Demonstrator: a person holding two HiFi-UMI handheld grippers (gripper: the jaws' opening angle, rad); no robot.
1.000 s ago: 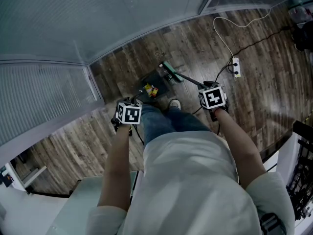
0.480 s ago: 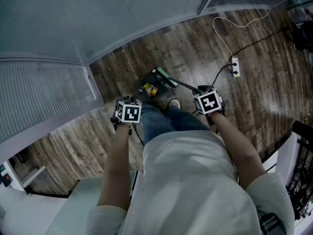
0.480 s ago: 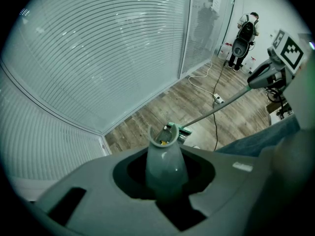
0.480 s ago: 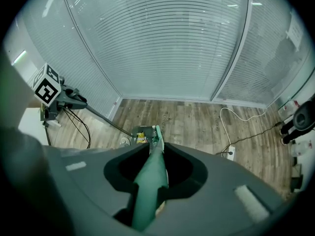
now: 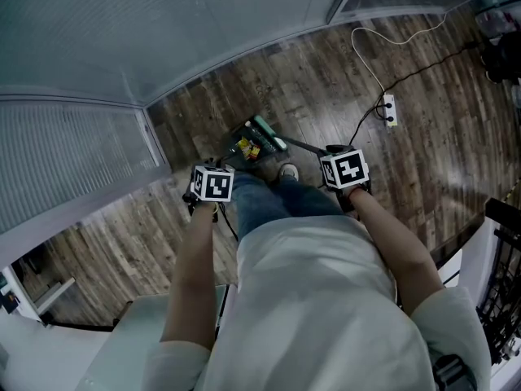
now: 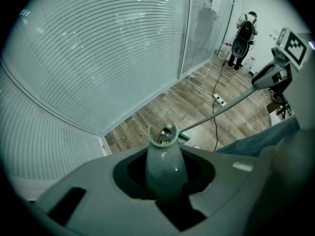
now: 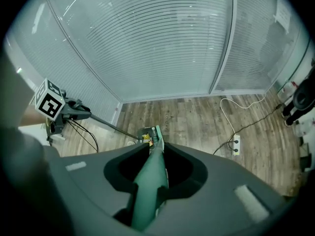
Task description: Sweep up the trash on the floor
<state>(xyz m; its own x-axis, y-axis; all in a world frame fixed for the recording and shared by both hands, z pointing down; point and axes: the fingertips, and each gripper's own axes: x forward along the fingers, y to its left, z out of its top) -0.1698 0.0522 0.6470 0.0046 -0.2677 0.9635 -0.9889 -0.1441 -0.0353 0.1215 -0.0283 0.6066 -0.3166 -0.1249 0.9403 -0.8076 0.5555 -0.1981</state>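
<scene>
Left gripper (image 5: 213, 186): jaws clamped on the grey dustpan handle (image 6: 165, 163).
Right gripper (image 5: 344, 172): jaws clamped on the green broom handle (image 7: 150, 181).
Trash (image 5: 249, 148): yellow and red bits in the dustpan (image 5: 238, 134) on the wooden floor (image 5: 326, 80), touching the broom head (image 5: 264, 130).

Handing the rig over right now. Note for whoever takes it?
Left gripper shut on dustpan handle; right gripper shut on broom handle.
Dustpan on the floor ahead of the shoe, broom head at its mouth.
Done: yellow and red trash lies in the dustpan.
Left: no loose trash seen on the floor; probably lift the dustpan level and empty it.
</scene>
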